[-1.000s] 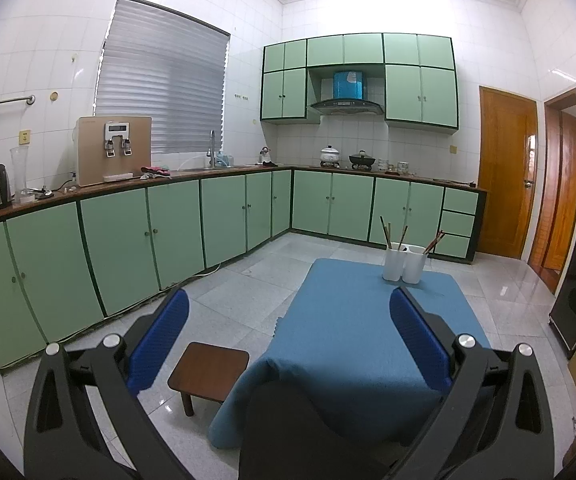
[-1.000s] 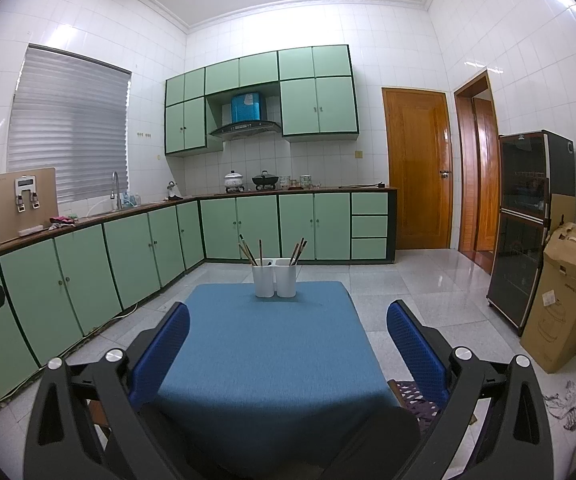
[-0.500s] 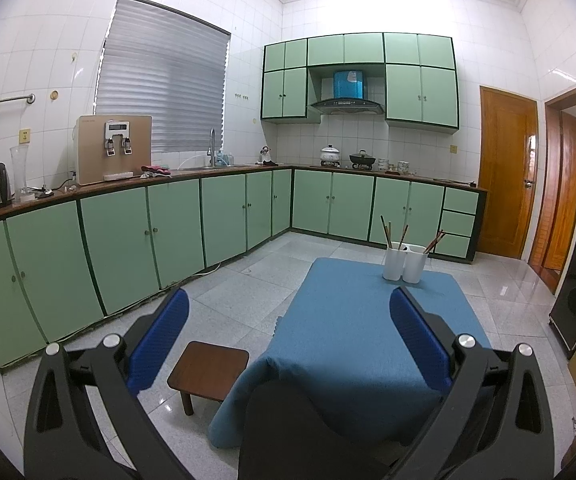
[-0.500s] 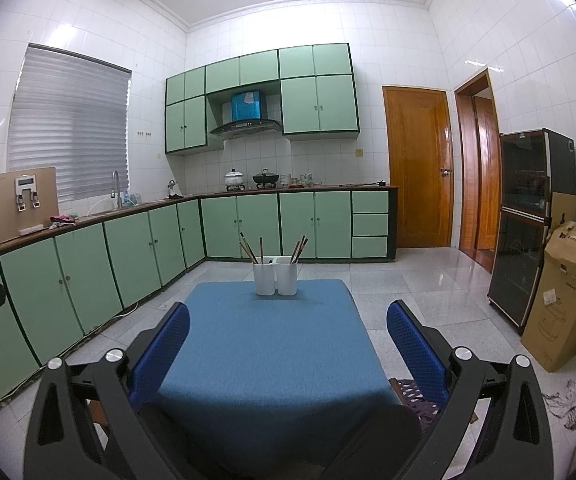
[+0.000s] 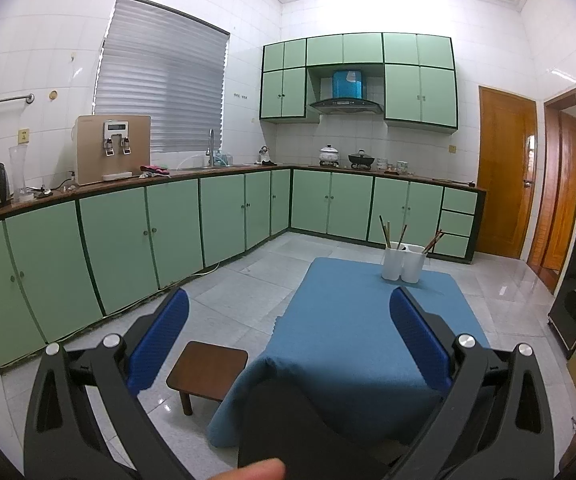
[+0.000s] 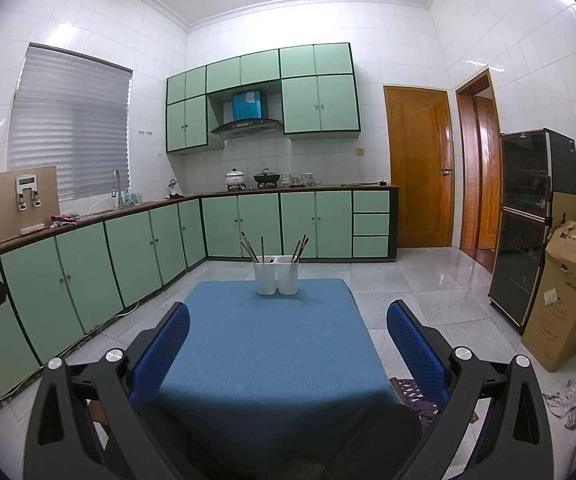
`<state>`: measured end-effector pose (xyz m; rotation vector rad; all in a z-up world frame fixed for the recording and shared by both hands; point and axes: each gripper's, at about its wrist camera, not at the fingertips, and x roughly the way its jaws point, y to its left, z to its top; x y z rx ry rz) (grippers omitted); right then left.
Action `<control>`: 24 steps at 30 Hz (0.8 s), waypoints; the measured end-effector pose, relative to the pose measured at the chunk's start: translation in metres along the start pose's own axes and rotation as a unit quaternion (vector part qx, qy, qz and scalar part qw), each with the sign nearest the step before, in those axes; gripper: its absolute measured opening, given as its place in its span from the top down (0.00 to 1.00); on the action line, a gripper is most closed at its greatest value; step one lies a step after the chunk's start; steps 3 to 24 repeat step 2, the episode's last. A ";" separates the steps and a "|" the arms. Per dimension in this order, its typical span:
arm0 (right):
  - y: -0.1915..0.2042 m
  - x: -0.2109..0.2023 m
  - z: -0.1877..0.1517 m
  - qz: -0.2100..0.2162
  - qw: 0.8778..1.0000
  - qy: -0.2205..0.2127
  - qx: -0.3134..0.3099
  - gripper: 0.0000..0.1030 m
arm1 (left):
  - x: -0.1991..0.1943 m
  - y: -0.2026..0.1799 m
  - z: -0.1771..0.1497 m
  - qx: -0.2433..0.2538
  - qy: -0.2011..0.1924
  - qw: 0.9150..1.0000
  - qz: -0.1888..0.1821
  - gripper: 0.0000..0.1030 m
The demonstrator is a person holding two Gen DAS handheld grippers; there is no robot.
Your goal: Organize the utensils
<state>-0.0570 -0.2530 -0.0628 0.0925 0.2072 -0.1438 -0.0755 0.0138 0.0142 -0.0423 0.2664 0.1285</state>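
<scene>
While well back from the far edge of the table, where two cups touch, holding chopsticks. Both grippers, left and right, wide and empty. Risk: knocking over the light cups through a hasty reach.

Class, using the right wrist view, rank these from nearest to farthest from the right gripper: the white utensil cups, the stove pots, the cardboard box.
1. Cardboard box, floor, right of the right gripper.
2. White utensil cups, table's far end.
3. Stove pots, back counter.
</scene>
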 end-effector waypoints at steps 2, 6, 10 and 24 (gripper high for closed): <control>0.001 -0.001 -0.001 0.000 1.000 0.000 -0.001 0.06 | 0.000 0.000 -0.001 0.000 0.001 1.000 -0.001 0.05; 0.001 -0.001 -0.001 0.000 1.000 0.000 -0.001 0.06 | 0.000 0.000 -0.001 0.000 0.001 1.000 -0.001 0.05; 0.001 -0.001 -0.001 0.000 1.000 0.000 -0.001 0.06 | 0.000 0.000 -0.001 0.000 0.001 1.000 -0.001 0.05; 0.001 -0.001 -0.001 0.000 1.000 0.000 -0.001 0.06 | 0.000 0.000 -0.001 0.000 0.001 1.000 -0.001 0.05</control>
